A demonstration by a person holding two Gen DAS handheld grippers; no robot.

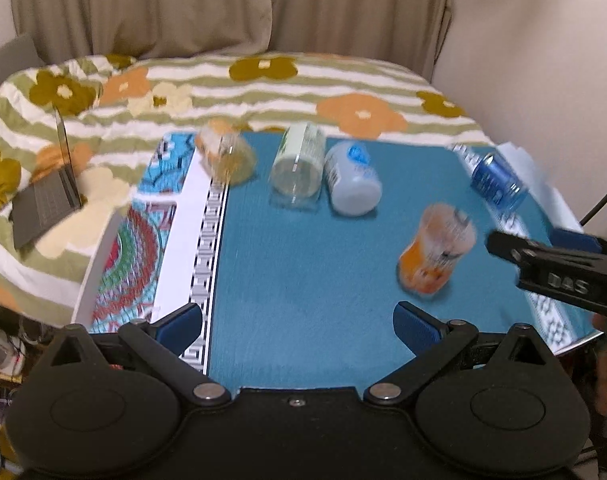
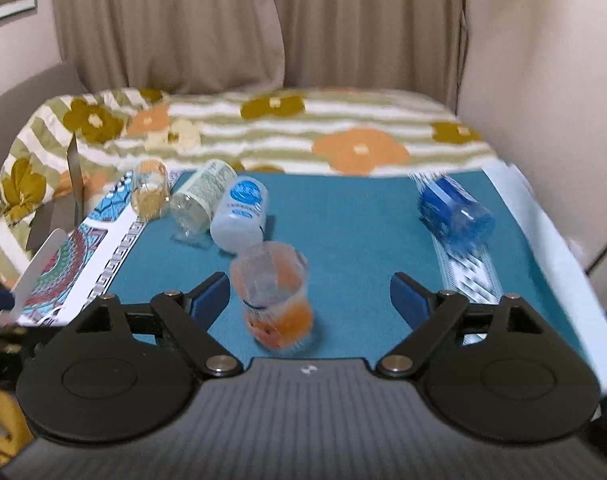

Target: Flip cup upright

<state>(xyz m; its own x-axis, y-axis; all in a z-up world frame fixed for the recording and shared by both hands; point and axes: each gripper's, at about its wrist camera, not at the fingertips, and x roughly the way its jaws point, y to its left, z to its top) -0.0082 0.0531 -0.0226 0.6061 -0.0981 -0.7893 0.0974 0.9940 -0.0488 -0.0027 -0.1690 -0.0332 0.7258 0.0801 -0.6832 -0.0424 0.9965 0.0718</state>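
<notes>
A clear plastic cup with an orange print point(image 2: 273, 294) stands on the teal mat, between the open fingers of my right gripper point(image 2: 309, 296) and nearer its left finger; no finger touches it. In the left wrist view the same cup point(image 1: 437, 254) stands at the right, with the right gripper's fingers point(image 1: 503, 246) just right of it. My left gripper point(image 1: 297, 324) is open and empty above the mat's near edge. Both views are blurred.
On the teal mat point(image 1: 303, 260) lie an amber cup point(image 1: 227, 156), a clear green-label bottle point(image 1: 297, 168), a white blue-label bottle point(image 1: 353, 178) and a blue bottle point(image 1: 497, 180). A laptop point(image 1: 47, 196) sits on the floral blanket at left. Curtains and a wall stand behind.
</notes>
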